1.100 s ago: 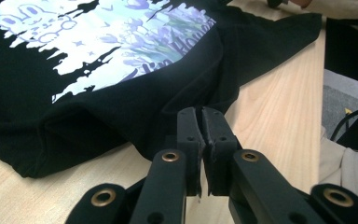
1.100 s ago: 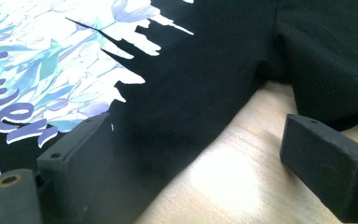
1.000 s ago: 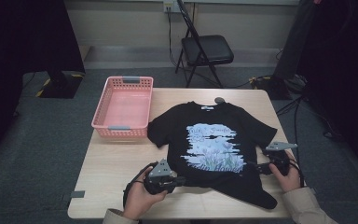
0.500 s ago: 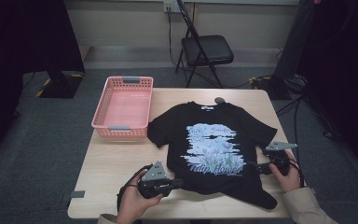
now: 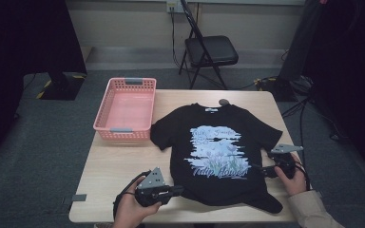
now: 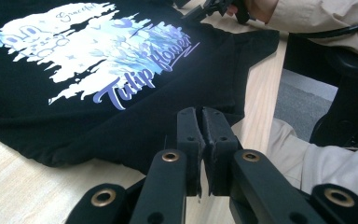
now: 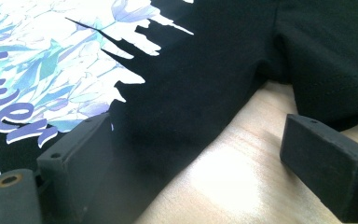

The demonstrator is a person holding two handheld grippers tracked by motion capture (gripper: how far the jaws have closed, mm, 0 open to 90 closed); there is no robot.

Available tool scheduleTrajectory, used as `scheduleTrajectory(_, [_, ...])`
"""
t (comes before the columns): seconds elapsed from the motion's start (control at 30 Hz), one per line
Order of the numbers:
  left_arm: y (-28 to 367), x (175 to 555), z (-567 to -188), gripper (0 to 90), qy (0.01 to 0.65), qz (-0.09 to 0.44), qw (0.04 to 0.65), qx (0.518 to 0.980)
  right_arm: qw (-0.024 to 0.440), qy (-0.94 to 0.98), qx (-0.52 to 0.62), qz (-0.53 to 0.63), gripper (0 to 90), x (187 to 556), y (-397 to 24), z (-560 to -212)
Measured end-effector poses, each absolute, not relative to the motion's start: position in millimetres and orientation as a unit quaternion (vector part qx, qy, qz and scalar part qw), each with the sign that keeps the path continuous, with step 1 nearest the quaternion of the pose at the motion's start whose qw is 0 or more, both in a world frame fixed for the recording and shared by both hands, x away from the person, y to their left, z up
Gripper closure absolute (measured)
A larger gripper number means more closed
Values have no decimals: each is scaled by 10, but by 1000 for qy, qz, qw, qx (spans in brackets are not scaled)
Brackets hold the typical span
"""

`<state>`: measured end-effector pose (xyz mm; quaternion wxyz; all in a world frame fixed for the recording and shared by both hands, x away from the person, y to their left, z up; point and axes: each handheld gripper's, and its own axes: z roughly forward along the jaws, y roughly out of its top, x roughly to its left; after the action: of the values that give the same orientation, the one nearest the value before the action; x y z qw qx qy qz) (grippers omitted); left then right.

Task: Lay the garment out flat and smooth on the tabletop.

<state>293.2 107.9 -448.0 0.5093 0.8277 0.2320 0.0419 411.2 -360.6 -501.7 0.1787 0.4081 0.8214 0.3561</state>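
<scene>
Lying flat mid-desk, the black T-shirt (image 5: pixel 218 152) is flanked: L gripper (image 6: pixel 201 122), jaws together, empty, at hem nr front edge; R gripper (image 7: pixel 196 154), jaws apart, by its right side.

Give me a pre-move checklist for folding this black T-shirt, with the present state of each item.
1. T-shirt lies print side up on the table: ok.
2. Left tool closed at the shirt's bottom hem: ok; the left gripper view shows its jaws together.
3. Fabric really pinched in the left tool: cannot tell; the jaws look empty from behind.
4. Right tool gripping the shirt's side edge: not ok; the right gripper view shows its jaws wide apart over the edge, with bare table between them.
5. Bottom right corner of the shirt flat: not ok; it is bunched.
6. Pink basket clear of the shirt: ok; it stands beside the sleeve.
</scene>
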Motion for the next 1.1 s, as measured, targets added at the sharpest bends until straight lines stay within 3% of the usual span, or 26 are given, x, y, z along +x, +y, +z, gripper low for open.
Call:
scheduleTrajectory(0.8, [1282,2842,-4448,859,239,46,511,825,179,821,408,356,88,4112,-3606,-5018])
scheduleTrajectory(0.87, [1284,2856,-4438,790,238,58,515,821,179,821,408,356,88,4113,-3606,-5018])
scheduleTrajectory(1.03, [1259,2957,-4439,348,238,94,524,812,178,822,408,356,85,4114,-3605,-5018])
scheduleTrajectory(1.1, [1248,3003,-4435,285,242,98,528,808,179,822,408,356,85,4114,-3605,-5018])
